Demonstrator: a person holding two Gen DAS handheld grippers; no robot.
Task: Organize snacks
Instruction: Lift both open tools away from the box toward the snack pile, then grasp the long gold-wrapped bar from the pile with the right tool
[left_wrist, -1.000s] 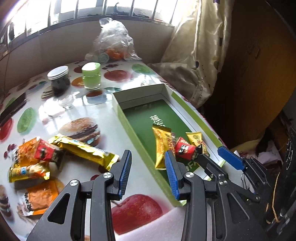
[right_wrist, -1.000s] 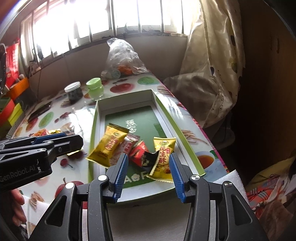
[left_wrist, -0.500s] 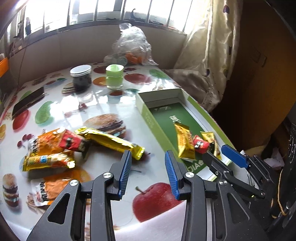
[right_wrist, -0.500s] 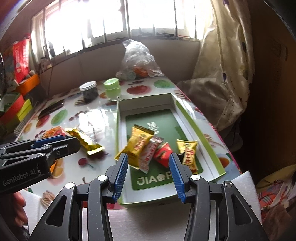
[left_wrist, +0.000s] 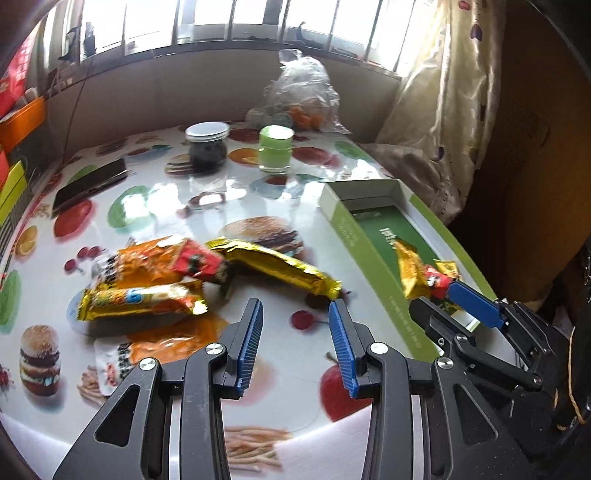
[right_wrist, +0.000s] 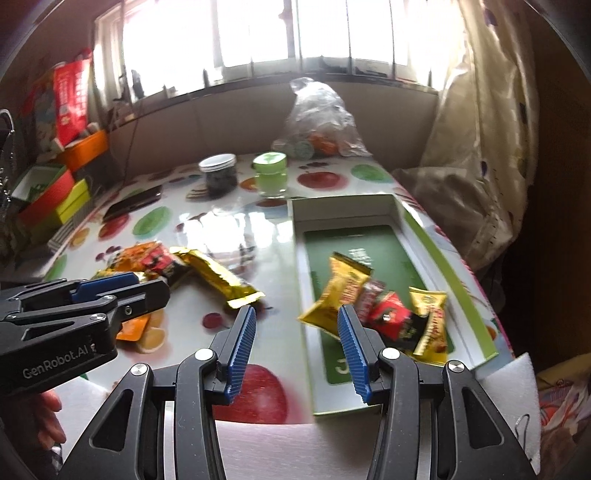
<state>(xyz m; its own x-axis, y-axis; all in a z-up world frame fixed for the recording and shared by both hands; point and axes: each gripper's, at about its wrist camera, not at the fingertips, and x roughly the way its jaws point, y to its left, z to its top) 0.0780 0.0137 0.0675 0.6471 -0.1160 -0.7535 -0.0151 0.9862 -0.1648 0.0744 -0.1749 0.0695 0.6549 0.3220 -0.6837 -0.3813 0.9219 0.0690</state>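
Observation:
A green and white box (right_wrist: 421, 236) lies open at the table's right side and holds several snack packets (right_wrist: 340, 291). It also shows in the left wrist view (left_wrist: 354, 236). Loose snacks lie left of it: a long gold bar (left_wrist: 273, 266), an orange and red packet (left_wrist: 159, 258), a gold and blue packet (left_wrist: 140, 299) and a flat orange packet (left_wrist: 162, 347). My left gripper (left_wrist: 295, 310) is open and empty, above the table in front of the gold bar. My right gripper (right_wrist: 295, 317) is open and empty over the box's left wall.
A dark jar (left_wrist: 207, 147), a green-lidded jar (left_wrist: 275, 147) and a clear plastic bag (left_wrist: 303, 92) stand at the back. A black phone (left_wrist: 88, 184) lies at the back left. Coloured boxes (right_wrist: 55, 188) stand at the far left. A curtain (right_wrist: 476, 147) hangs at the right.
Both grippers have swung left, away from the box and toward the loose snacks. Both stay open and empty.

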